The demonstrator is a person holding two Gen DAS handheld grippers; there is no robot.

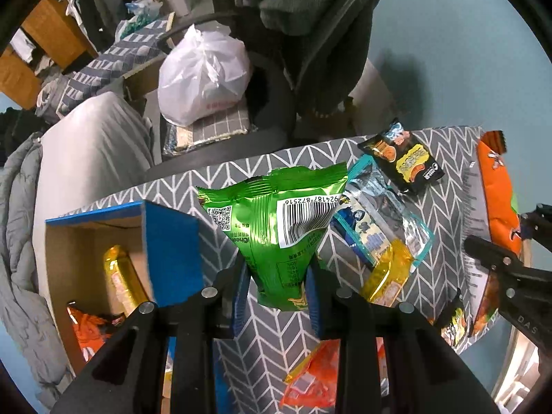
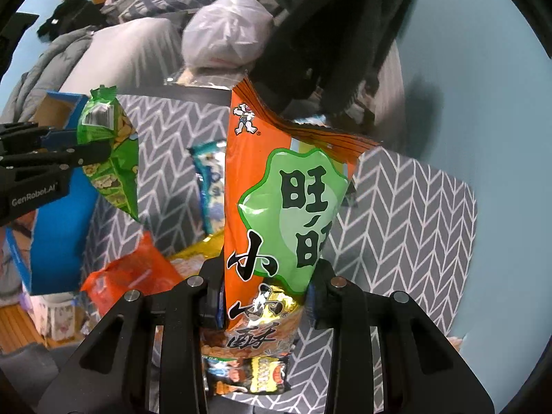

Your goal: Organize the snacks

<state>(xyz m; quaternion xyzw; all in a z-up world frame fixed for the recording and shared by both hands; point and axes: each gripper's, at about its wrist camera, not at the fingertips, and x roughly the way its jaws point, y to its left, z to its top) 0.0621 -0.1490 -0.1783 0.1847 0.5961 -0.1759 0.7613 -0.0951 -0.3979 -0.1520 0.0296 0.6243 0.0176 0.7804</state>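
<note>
My left gripper (image 1: 277,293) is shut on a green snack bag (image 1: 276,227) and holds it above the grey chevron cloth (image 1: 262,352), just right of an open blue cardboard box (image 1: 172,248). The box holds a gold pack (image 1: 120,276) and an orange pack (image 1: 89,334). My right gripper (image 2: 264,303) is shut on a tall orange snack bag (image 2: 276,207), lifted over the cloth (image 2: 396,214). The green bag (image 2: 110,158) and left gripper (image 2: 86,151) show at the left of the right wrist view. The orange bag (image 1: 496,200) shows at the right of the left wrist view.
On the cloth lie a blue pack (image 1: 376,220), a yellow pack (image 1: 386,276), a black pack (image 1: 403,158) and an orange pack (image 1: 310,376). Behind the table stand a chair with dark clothes (image 1: 310,34) and a white plastic bag (image 1: 203,76).
</note>
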